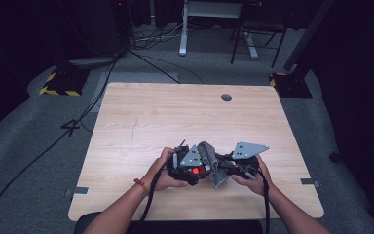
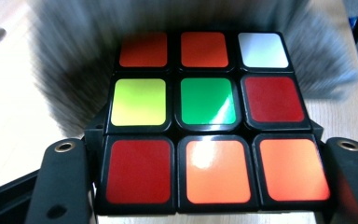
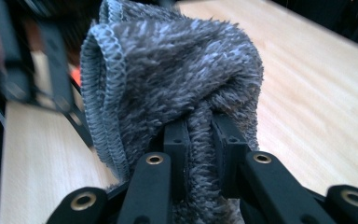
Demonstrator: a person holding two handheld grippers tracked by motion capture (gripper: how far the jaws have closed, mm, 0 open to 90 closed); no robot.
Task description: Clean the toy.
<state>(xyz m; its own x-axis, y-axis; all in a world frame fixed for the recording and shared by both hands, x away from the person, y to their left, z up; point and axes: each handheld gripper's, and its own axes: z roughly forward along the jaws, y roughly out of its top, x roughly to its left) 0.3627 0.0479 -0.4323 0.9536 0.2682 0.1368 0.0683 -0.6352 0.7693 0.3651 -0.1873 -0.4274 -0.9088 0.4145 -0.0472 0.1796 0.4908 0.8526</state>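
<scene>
Between my left gripper's [image 2: 205, 186] jaws: puzzle cube [image 2: 205, 116], clamped tight. Grey cloth [image 3: 168, 84] right behind cube, pinched in my right gripper [image 3: 200, 140].

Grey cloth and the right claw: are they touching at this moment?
Touching. The right gripper view shows the right claw with both black jaws pinched shut on a fold of the grey cloth, pile squeezed between them.

a dark lab or studio: lone wooden table [image 1: 126, 122], grey carpet [image 1: 24, 131], floor cables [image 1: 146, 36], hazard-taped stand bases [image 1: 61, 83].
</scene>
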